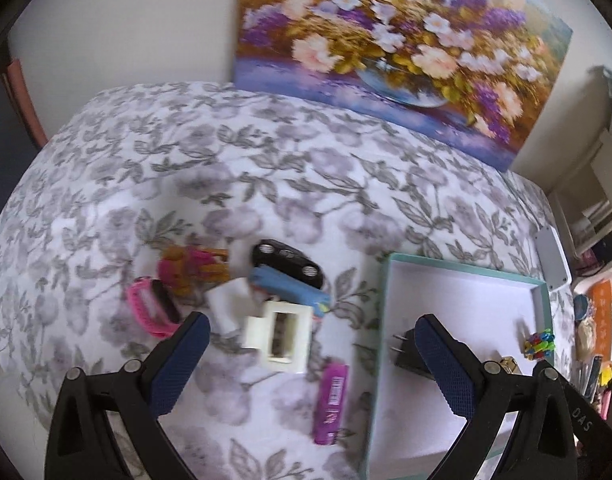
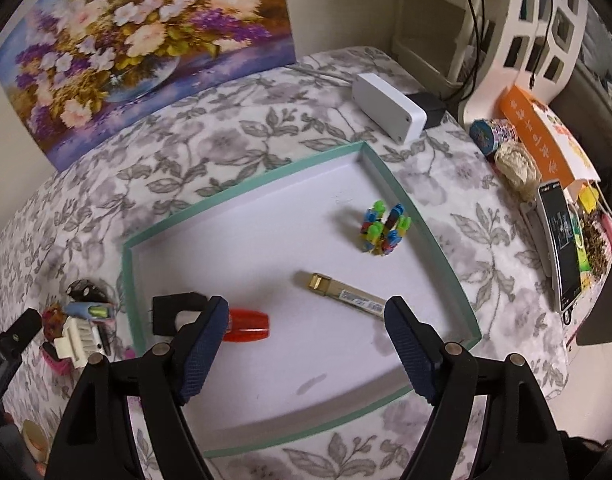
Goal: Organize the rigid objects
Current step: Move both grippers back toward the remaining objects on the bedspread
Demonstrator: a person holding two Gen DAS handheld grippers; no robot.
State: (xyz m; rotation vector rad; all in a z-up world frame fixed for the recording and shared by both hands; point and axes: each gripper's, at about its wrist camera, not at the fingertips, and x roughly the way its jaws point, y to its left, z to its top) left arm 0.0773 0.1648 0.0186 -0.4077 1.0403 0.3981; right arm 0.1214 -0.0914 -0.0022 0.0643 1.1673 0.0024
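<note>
Ahead of the right tongs (image 2: 306,326), whose jaws stand apart and empty, the teal-rimmed tray (image 2: 426,236) holds a black plug adapter (image 2: 173,312), red piece (image 2: 247,324) and colourful clips (image 2: 384,228). The left tongs (image 1: 312,336), also spread, hover just short of the cream socket (image 1: 281,336) and purple lighter (image 1: 332,404).
</note>
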